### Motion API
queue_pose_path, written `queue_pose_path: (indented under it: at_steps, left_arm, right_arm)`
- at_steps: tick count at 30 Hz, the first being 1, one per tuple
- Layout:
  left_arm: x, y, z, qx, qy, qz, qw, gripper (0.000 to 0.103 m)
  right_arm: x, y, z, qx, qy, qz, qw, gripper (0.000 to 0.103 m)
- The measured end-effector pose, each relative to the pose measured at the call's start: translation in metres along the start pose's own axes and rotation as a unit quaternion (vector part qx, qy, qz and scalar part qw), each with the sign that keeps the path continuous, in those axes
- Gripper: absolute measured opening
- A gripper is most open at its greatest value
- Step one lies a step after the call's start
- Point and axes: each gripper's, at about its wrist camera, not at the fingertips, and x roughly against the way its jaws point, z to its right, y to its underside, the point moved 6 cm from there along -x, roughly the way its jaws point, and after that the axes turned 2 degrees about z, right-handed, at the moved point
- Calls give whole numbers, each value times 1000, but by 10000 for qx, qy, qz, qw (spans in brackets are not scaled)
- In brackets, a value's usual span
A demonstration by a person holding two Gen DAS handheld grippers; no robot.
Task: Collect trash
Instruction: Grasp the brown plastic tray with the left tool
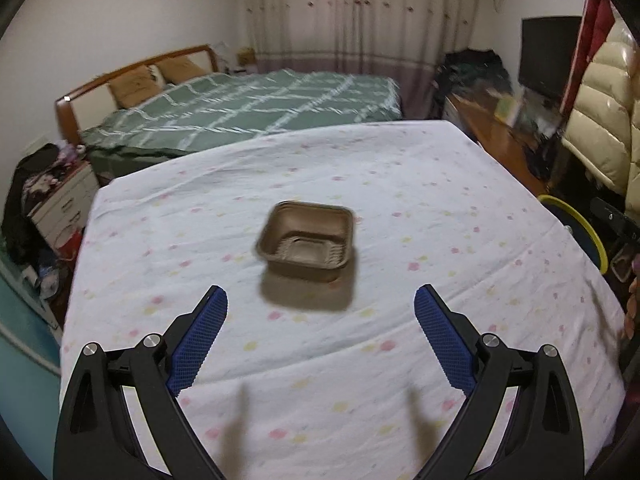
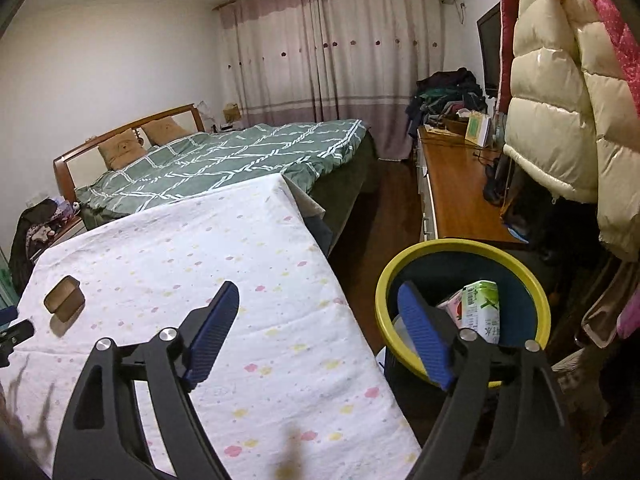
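My left claw [image 1: 321, 304] has bare cloth ahead; only the brown tray [image 1: 306, 241] stands mid-table [image 1: 460, 184]. My right claw [image 2: 319, 298] straddles the table's right edge; the bin [image 2: 532, 280] beside it is unblocked above, cartons [image 2: 482, 312] inside.

White walls [image 2: 100, 60] enclose a bedroom. At frame centre, a wooden-framed bed [image 2: 224, 156] with green checked bedding; behind it, pink-and-white curtains [image 2: 332, 52]. A wooden sideboard [image 2: 452, 184] lines the right over dark floor [image 2: 376, 224].

One brown tray [image 1: 306, 240] on the table [image 1: 400, 184], one bin [image 2: 460, 248] beside the table, two cartons [image 2: 482, 312] inside it.
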Motion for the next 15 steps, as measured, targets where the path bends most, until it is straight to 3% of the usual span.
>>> queue_pose_path:
  at_steps: [4,15]
  left_arm:
    - [-25,-16,2,33,255,-315,9992,96]
    - [-83,-40,-15,-60,229,-792,9966,96]
  right_arm:
    - [-3,1,3,-66,12,-89,9999,78]
    - [-6,4,10,-191,9,-173,9997,78]
